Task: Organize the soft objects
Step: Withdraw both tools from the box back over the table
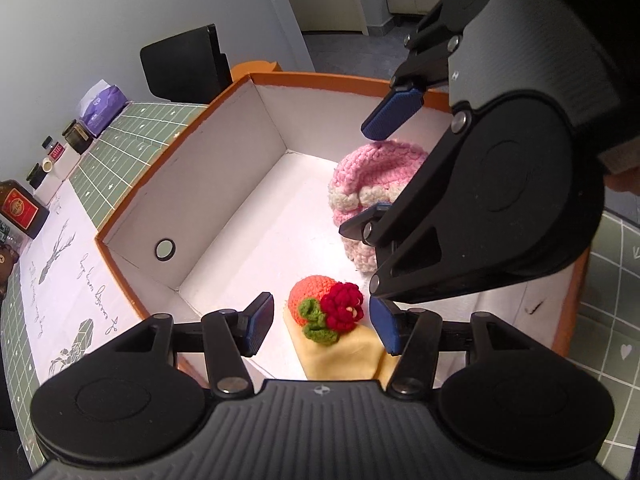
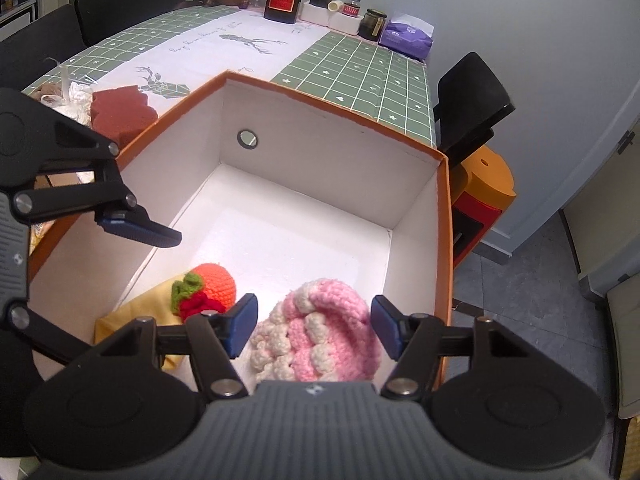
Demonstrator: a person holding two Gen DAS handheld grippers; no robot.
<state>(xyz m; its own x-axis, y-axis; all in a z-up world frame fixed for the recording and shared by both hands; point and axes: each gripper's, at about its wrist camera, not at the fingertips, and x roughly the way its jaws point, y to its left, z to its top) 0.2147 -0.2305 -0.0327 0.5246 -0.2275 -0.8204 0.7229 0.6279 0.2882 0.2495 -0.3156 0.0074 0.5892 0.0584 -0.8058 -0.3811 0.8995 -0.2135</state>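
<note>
Two grippers, my left gripper [image 1: 322, 326] and right gripper [image 2: 314, 328], hung spread over the box [image 2: 332, 110], pink knit [image 2: 320, 328] dropped at six o'clock, so next I'd fetch another.

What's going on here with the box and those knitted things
A person is sorting soft crochet items into an orange box with a handheld gripper in each hand. The right gripper is open over a pink and white crochet piece lying in the box. The left gripper is open above a yellow crochet piece with an orange ball and red flower, which also lies inside.
</note>
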